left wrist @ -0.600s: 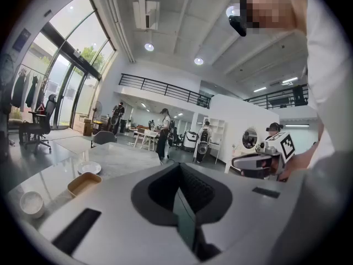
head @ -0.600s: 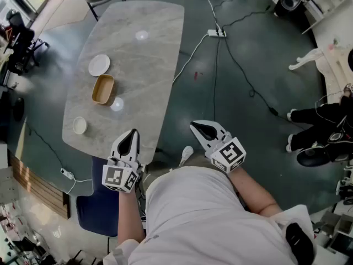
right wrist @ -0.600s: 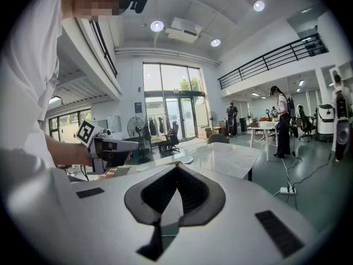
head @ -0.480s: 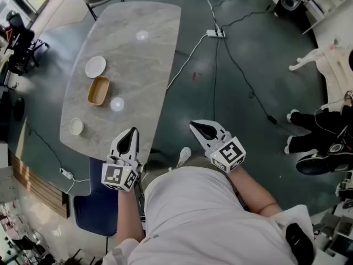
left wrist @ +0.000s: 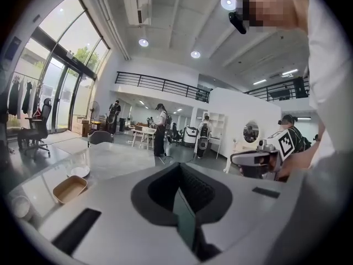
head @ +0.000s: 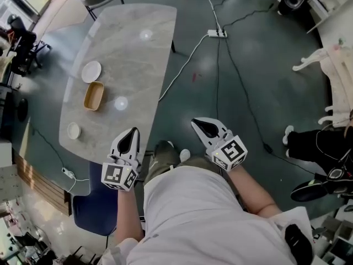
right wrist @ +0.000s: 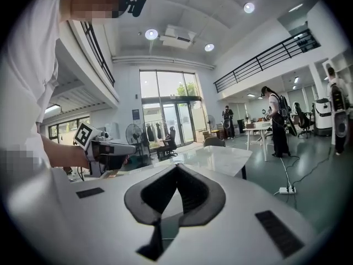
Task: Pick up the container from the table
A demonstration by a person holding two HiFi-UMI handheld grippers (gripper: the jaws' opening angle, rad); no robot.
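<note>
Jaws are meeting empty on both the left gripper (head: 132, 133) and right gripper (head: 198, 123), while the tan container (head: 94, 95) is sitting on the marble table (head: 140, 54) at ten o'clock from them.

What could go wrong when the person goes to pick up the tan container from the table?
1. The left gripper and the right gripper both have their jaws shut and empty. Unless they are opened first, they would likely push the container away.
2. The white plate lies very close beside the container, so a jaw may knock it.
3. A white cable crosses the floor near the table, so the person might trip.
</note>
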